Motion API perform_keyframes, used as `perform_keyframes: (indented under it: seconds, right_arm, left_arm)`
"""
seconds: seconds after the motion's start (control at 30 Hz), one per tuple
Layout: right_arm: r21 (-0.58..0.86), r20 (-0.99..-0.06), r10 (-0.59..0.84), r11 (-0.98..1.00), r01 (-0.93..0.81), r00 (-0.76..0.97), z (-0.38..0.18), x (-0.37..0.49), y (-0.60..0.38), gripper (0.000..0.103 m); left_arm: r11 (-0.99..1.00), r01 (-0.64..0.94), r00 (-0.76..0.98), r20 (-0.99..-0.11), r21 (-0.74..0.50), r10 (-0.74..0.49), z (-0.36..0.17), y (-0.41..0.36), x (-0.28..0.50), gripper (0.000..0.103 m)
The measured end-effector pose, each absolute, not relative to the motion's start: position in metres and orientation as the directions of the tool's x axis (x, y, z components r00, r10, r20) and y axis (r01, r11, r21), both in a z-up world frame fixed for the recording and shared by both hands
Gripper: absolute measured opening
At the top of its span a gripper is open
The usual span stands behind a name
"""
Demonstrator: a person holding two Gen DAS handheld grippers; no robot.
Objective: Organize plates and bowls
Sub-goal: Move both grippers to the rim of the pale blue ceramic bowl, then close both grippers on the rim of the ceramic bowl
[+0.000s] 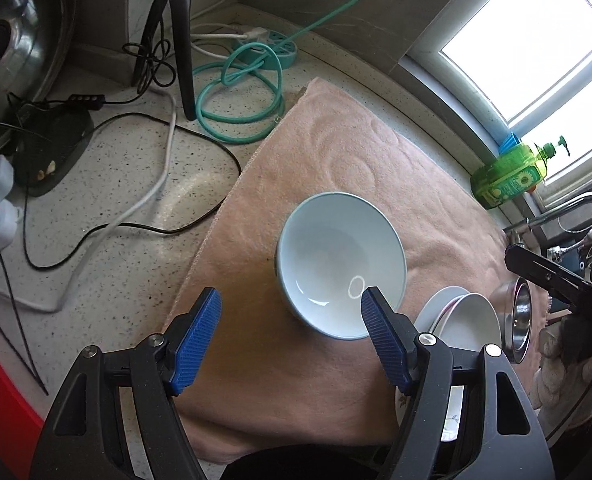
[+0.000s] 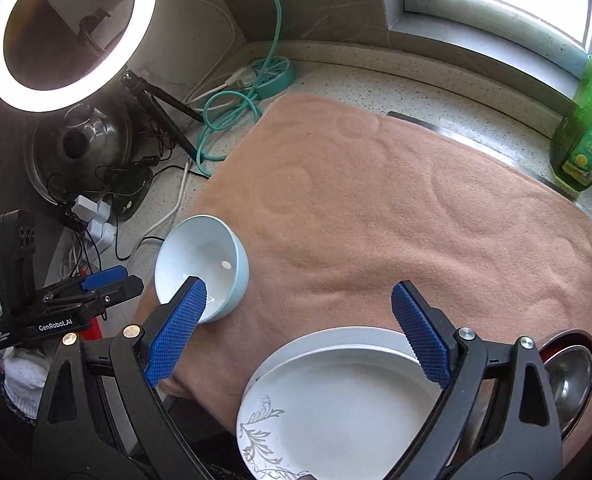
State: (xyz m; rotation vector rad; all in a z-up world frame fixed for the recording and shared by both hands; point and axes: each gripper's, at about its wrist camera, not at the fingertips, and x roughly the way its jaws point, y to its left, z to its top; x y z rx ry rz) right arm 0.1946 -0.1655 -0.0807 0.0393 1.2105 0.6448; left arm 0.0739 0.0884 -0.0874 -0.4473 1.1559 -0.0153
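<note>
We count one pale blue ceramic bowl (image 1: 340,265), upright on the fuzzy pink towel (image 1: 347,152). Two stacked white plates (image 2: 347,396) at the towel's near edge, top one with a grey leaf print. One steel bowl (image 2: 567,380) beside them. Left gripper (image 1: 290,344) and right gripper (image 2: 301,328): both jaws apart, nothing held.

Bare towel (image 2: 375,208) lies ahead of the right jaws; pale bowl (image 1: 339,264) blocks the left jaws.
</note>
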Motion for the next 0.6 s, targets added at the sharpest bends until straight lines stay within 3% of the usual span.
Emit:
perform_keyframes:
  seconds: [0.23,0.3,0.43,0.6]
  right_arm:
    - [0.414,-0.850,0.510,0.799,-0.436,0.128,-0.099,0.199,-0.139,0.095]
    - [0.431,-0.850,0.516,0.796,-0.425,0.104,-0.104,0.202,-0.135,0.087]
    - [0.454,-0.848,0.525,0.792,-0.409,0.076,-0.114,0.204,-0.128,0.081]
    - [0.473,-0.848,0.529,0.786,-0.398,0.035,-0.125,0.206,-0.120,0.060]
  left_arm:
    - [0.895,-0.224,0.416,-0.869,-0.385,-0.270,-0.097,0.098,0.074,0.070]
    - [0.891,-0.219,0.414,-0.865,-0.397,-0.284,-0.098,0.098,0.076,0.066]
    - [0.886,-0.212,0.408,-0.861,-0.413,-0.303,-0.102,0.097,0.078,0.052]
    - [0.873,-0.203,0.395,-0.853,-0.443,-0.341,-0.109,0.095,0.084,0.033]
